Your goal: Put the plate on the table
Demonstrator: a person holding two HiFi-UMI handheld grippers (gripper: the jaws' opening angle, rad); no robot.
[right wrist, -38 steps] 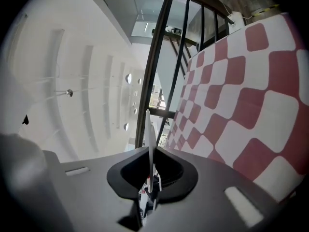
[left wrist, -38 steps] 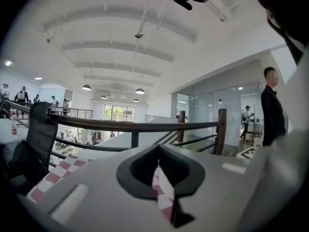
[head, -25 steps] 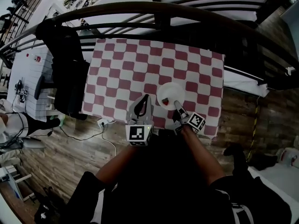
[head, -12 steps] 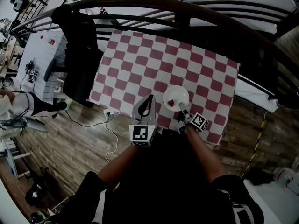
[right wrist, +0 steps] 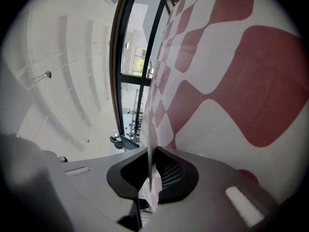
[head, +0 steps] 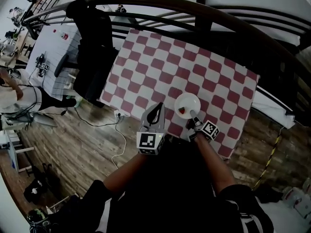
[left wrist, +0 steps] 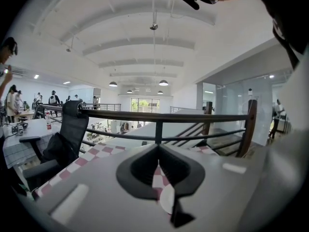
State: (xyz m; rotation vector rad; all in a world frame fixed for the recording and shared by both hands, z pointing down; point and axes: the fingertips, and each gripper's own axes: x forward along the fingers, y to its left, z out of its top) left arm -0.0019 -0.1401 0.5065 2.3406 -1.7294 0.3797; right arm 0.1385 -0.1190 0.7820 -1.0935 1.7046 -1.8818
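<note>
A small white plate with a red bit on it is over the red-and-white checked tablecloth, near the table's front edge. My right gripper is shut on the plate's near rim. In the right gripper view the rim shows as a thin white edge between the jaws of that gripper, close to the cloth. I cannot tell whether the plate rests on the cloth. My left gripper is shut and empty, just left of the plate; its tips meet.
A black curved railing runs behind the table. A black office chair stands at the table's left side, beside a white desk. A cable and power strip lie on the wooden floor by the table's front left corner.
The head view has swung, so the table sits further right and lower in frame. The plate and both grippers keep almost the same place relative to the table's front edge.
</note>
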